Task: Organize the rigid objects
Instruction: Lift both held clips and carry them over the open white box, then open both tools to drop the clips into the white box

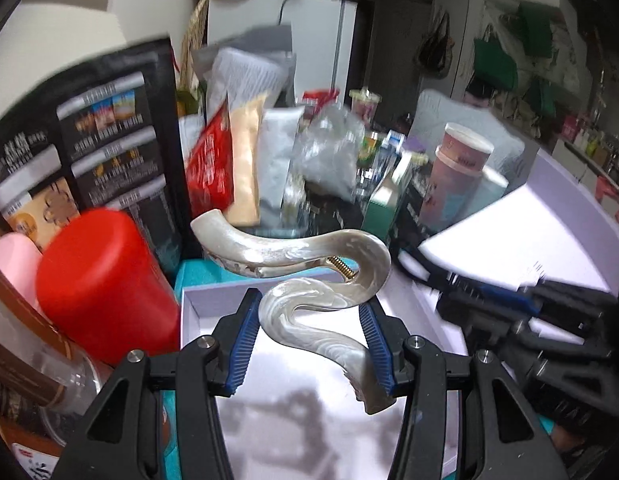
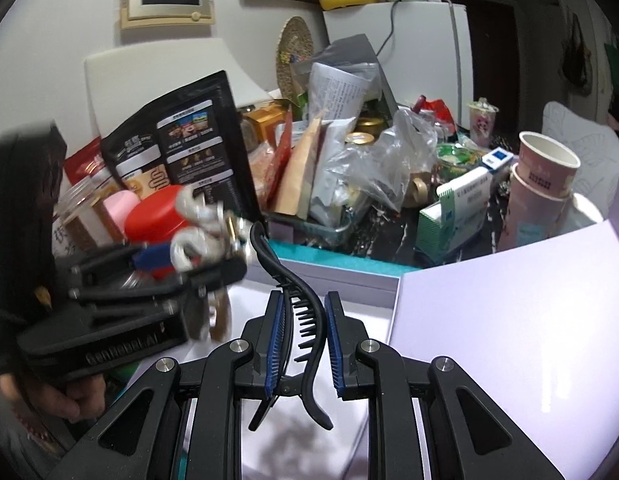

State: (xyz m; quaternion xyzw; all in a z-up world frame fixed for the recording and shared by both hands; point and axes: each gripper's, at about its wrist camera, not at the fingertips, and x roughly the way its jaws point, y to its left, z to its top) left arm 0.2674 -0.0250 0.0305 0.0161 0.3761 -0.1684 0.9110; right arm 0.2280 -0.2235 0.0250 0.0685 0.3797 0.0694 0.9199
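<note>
above the open lilac box [image 1: 189,308], both claws carry hair clips, so the step in hand looks like the carry-and-place stage of sorting these clips into it.

on the left, the left claw [image 1: 311,338] is closed on a pearly white hair clip [image 1: 309,276], its blue pads pressing the lower curved handle while the toothed upper half juts up and left; the brass spring shows at the bend. the clip hangs over the box's white floor, not touching it as far as i can tell. in the right wrist view this claw [image 2: 181,256] is blurred.

on the right, the right claw [image 2: 305,342] grips a black hair clip [image 2: 305,320] between its pads, teeth facing right, also over the box.

next move, as i judge it: lower each clip to the box floor, spaced apart, then loosen the grip.

containers: the box seems to hold nothing yet; its lid [image 2: 509,320] leans at the right. beyond, a clear tray [image 2: 333,228] holds packets and bags. stacked paper cups [image 2: 541,184] stand at the far right, the top one empty.
</note>
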